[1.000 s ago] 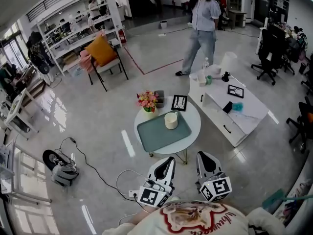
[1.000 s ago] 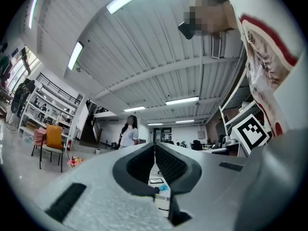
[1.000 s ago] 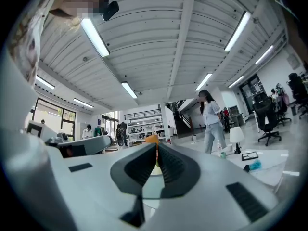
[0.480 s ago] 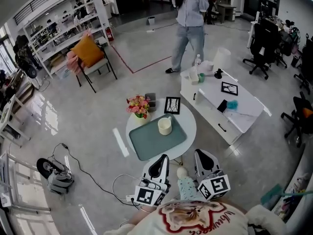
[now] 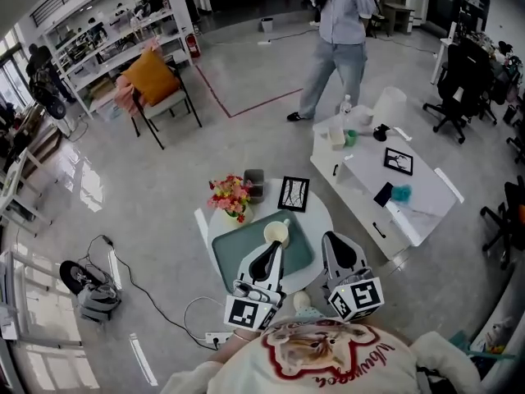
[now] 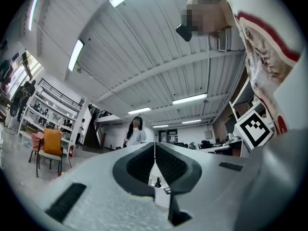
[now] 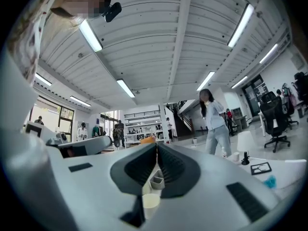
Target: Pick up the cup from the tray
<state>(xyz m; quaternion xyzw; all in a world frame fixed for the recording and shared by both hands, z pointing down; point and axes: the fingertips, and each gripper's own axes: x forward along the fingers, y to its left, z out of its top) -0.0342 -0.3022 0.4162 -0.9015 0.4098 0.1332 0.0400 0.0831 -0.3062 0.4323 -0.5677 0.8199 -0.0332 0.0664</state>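
Observation:
A cream cup [image 5: 276,232] stands upright on a teal tray [image 5: 238,257] that lies on a small round white table [image 5: 322,213]. My left gripper [image 5: 274,248] is shut and empty, and its tips hover over the tray just short of the cup. The right gripper [image 5: 331,240] is also shut and empty, over the table's right edge beside the tray. In the right gripper view the cup [image 7: 150,201] shows low between the closed jaws of the right gripper [image 7: 157,153]. The left gripper view shows the left gripper [image 6: 155,150] shut, with the tray out of sight.
On the round table behind the tray are a flower pot [image 5: 230,194], a small grey container [image 5: 253,185] and a black picture frame [image 5: 293,193]. A long white table [image 5: 426,199] with small items stands right. A person [image 5: 340,31] stands beyond. Cables [image 5: 156,298] lie on the floor at left.
The round table has drawn closer in view. Both grippers, which were short of the table, now reach over its near part, and the left one is close to the cup.

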